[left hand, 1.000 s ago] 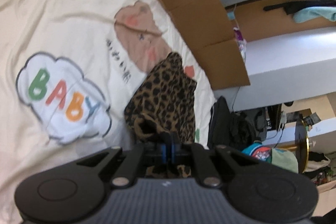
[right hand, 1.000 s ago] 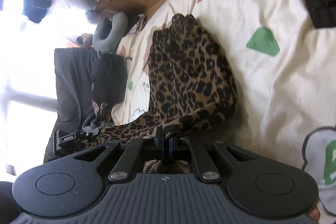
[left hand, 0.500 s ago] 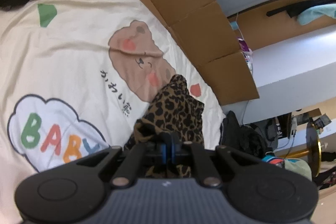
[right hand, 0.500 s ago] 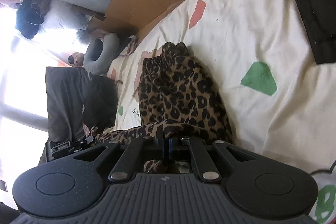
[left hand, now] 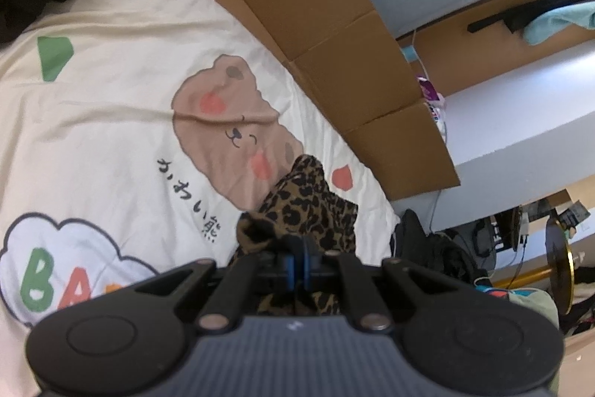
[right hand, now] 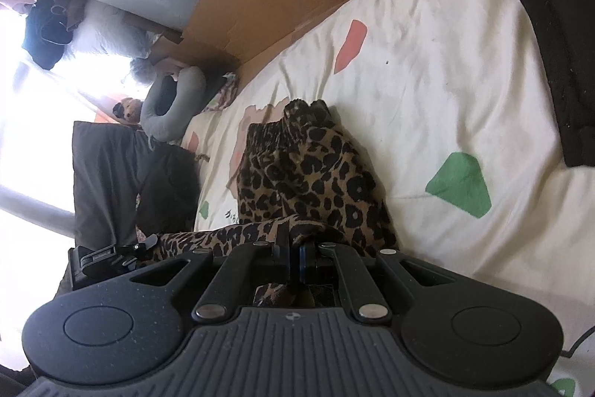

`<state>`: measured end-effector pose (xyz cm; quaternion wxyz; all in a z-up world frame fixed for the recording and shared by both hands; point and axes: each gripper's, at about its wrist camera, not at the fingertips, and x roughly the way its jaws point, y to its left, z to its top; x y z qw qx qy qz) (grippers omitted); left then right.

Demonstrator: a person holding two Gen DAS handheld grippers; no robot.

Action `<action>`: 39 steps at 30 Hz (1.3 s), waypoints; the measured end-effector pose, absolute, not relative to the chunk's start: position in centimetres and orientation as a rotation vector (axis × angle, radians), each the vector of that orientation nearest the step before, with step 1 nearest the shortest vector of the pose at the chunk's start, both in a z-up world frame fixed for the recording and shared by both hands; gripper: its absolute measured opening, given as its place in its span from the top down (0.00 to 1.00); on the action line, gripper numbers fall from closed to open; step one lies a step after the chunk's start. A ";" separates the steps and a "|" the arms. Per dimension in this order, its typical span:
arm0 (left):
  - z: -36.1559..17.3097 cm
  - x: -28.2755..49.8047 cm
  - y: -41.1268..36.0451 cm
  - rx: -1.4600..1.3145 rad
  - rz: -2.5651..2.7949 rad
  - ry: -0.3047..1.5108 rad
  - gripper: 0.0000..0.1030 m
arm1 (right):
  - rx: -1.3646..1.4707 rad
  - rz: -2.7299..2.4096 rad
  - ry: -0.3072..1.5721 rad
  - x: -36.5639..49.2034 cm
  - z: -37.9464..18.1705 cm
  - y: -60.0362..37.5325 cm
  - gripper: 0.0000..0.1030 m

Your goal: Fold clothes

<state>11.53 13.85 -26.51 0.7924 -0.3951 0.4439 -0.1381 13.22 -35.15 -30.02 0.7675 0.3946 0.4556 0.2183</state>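
Pinching the leopard-print garment (left hand: 312,199) from two sides, we hold it over the bed. Our left hand-held gripper (left hand: 297,261) has its jaws clamped together on a bunched edge of the cloth, and the rest of the garment rises just ahead of the fingertips and hangs below them. Beyond it, ahead and to the left of this hand-held gripper, the cream bedsheet (left hand: 104,121) spreads out with a brown bear print (left hand: 230,133); a cloud with coloured letters (left hand: 48,278) sits to the near left. A flattened cardboard box (left hand: 334,62) runs along the bed's far edge, ahead and to the right.

Our right hand-held gripper (right hand: 293,257) is likewise closed tight on the same garment (right hand: 308,170), a fold caught between the blue pads. From there the cloth piles up directly ahead on the sheet (right hand: 427,69), while a stretched strip of it runs off to the left toward the other hand-held gripper (right hand: 111,253), whose black tip shows there. A dark garment (right hand: 557,25) lies far ahead on the right, and a grey neck pillow (right hand: 171,106) sits ahead on the left.
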 end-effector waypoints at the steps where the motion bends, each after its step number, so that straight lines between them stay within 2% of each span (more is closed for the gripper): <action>1: -26.6 11.7 13.8 -0.846 -0.296 0.955 0.95 | 0.854 0.469 0.989 13.4 -30.1 -35.1 0.97; 19: -30.7 16.9 13.1 -0.796 -0.209 1.033 0.95 | 0.815 0.370 1.059 16.6 -33.5 -34.9 0.95; 20: -30.9 17.1 13.1 -0.803 -0.211 1.042 0.90 | 0.824 0.370 1.059 16.5 -33.5 -34.9 0.94; 21: -31.1 17.2 13.1 -0.816 -0.216 1.053 0.78 | 0.832 0.370 1.058 16.5 -33.6 -35.0 0.94; 22: -31.2 17.2 13.2 -0.831 -0.222 1.060 0.71 | 0.842 0.373 1.054 16.4 -33.5 -35.1 0.92; 23: -31.4 17.0 13.3 -0.850 -0.229 1.064 0.59 | 0.852 0.377 1.050 16.3 -33.5 -35.3 0.82; 24: -31.4 16.8 13.3 -0.858 -0.239 1.063 0.54 | 0.863 0.381 1.046 16.2 -33.5 -35.4 0.75; 25: -31.3 16.6 13.3 -0.857 -0.249 1.061 0.53 | 0.872 0.385 1.039 16.0 -33.4 -35.5 0.61; 26: -31.4 16.4 13.2 -0.859 -0.256 1.063 0.51 | 0.881 0.389 1.030 15.8 -33.2 -35.6 0.54; 27: -31.4 16.2 13.2 -0.865 -0.261 1.065 0.49 | 0.890 0.395 1.026 15.6 -33.2 -35.7 0.53; 32: -31.5 15.6 13.0 -0.871 -0.257 1.061 0.40 | 0.905 0.444 1.025 14.8 -32.6 -35.2 0.36; 39: -31.8 15.7 12.0 -0.831 -0.294 1.093 0.38 | 0.879 0.481 1.059 14.7 -33.4 -32.7 0.33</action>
